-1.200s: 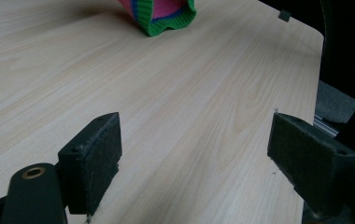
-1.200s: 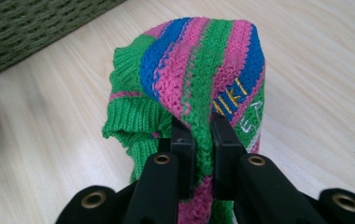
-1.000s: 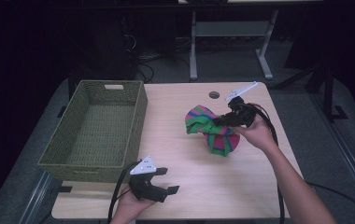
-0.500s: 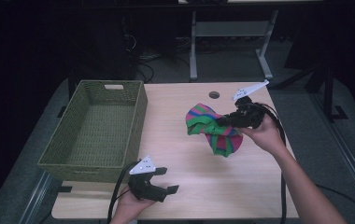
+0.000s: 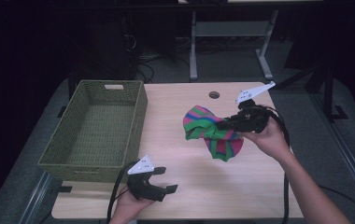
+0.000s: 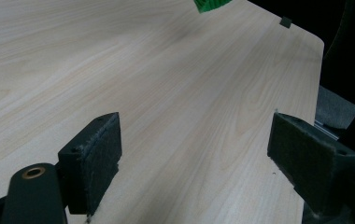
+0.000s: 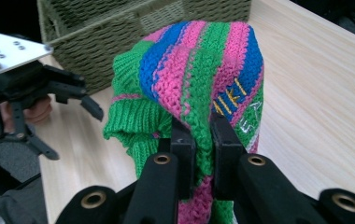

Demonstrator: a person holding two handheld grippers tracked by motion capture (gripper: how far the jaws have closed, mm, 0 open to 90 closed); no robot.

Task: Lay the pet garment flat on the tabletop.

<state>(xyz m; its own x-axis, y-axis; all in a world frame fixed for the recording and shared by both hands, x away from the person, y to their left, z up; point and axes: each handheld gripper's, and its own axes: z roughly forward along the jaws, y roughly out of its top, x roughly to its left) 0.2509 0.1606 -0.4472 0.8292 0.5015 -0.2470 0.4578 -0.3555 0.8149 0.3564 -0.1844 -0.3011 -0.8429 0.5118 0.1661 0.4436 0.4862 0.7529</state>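
Observation:
A knitted hat [image 5: 213, 133] with pink, green and blue stripes hangs above the wooden table [image 5: 180, 102], right of centre. My right gripper [image 5: 222, 126] is shut on its fabric, and in the right gripper view the two jaws pinch a fold of the knitted hat [image 7: 199, 84]. At the table's near edge my left gripper [image 5: 166, 179] rests low in a hand, its jaws wide open. The left gripper view has nothing between its pads [image 6: 96, 154], and a green edge of the hat [image 6: 210, 4] shows at the top.
A green woven basket [image 5: 96, 123] stands empty on the left part of the table; the right gripper view has the basket [image 7: 119, 28] behind the hat. A round cable hole [image 5: 214, 94] lies near the far edge. Table legs and cables stand beyond.
My right gripper has lifted the hat and carried it a little toward the right and nearer. The left gripper has stayed where it was.

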